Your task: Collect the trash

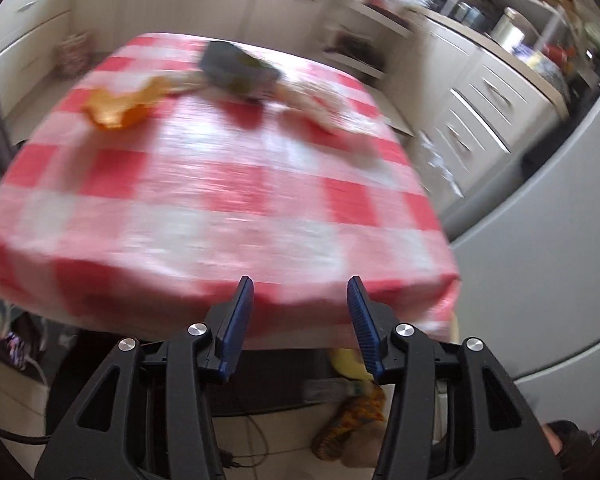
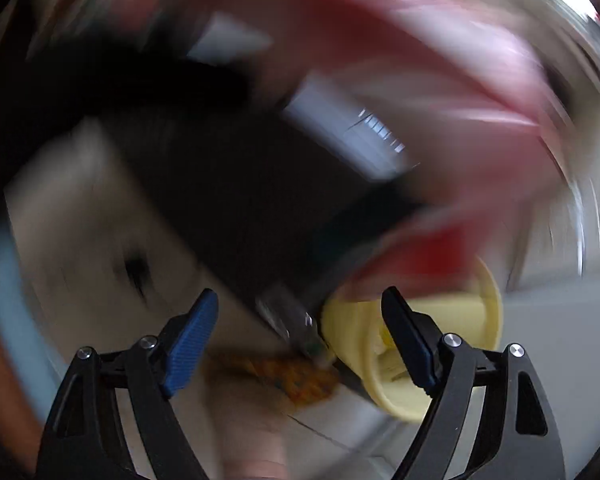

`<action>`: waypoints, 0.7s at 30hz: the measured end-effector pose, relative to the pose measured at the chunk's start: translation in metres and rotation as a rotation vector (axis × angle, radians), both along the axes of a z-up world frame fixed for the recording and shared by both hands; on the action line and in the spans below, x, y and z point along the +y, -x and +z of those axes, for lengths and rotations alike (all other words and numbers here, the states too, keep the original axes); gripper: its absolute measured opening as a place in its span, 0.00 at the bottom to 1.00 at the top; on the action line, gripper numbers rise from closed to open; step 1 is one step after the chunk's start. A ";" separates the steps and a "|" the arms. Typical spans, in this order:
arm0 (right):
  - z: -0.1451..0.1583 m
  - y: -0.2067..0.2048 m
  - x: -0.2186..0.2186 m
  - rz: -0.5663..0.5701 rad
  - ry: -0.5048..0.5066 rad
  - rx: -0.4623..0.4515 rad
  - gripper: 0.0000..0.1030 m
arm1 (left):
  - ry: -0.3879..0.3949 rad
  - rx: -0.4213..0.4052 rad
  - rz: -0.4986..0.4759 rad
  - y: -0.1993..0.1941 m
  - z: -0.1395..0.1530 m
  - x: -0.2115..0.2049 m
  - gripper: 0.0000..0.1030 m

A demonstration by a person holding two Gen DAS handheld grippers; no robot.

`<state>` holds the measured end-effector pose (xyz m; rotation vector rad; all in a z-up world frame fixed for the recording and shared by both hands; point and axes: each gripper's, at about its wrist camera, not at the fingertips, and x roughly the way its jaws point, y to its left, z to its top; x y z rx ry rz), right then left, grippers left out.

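Observation:
In the left wrist view a table under a red-and-white checked cloth [image 1: 228, 184] carries trash at its far end: an orange peel-like scrap [image 1: 120, 106], a dark blue-grey bag [image 1: 236, 70] and crumpled pale paper [image 1: 320, 108]. My left gripper [image 1: 300, 284] hovers at the near table edge, open, with nothing between its blue pads. The right wrist view is heavily blurred. There my right gripper [image 2: 300, 296] is open wide and points down at a pale yellow bin [image 2: 356, 336] under the table edge. Nothing is held.
White cabinets and a cluttered counter [image 1: 500, 40] run along the right. An orange patterned item [image 2: 296, 376] lies on the pale floor by the bin. Something large and dark [image 2: 228, 200] sits under the hanging cloth [image 2: 440, 80]. A cable [image 1: 256, 432] lies on the floor.

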<state>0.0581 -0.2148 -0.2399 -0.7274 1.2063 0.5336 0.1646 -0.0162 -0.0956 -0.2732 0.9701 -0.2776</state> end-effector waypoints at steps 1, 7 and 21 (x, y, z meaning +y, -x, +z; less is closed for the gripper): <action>-0.032 0.010 0.018 0.100 0.095 0.013 0.78 | 0.004 -0.002 0.021 0.000 -0.003 0.013 0.45; -0.160 0.020 0.042 0.297 0.316 0.097 0.78 | 0.040 -0.006 0.099 -0.013 -0.017 0.065 0.45; -0.299 -0.030 0.014 0.306 0.457 0.295 0.78 | 0.086 -0.022 0.175 -0.047 -0.029 0.111 0.46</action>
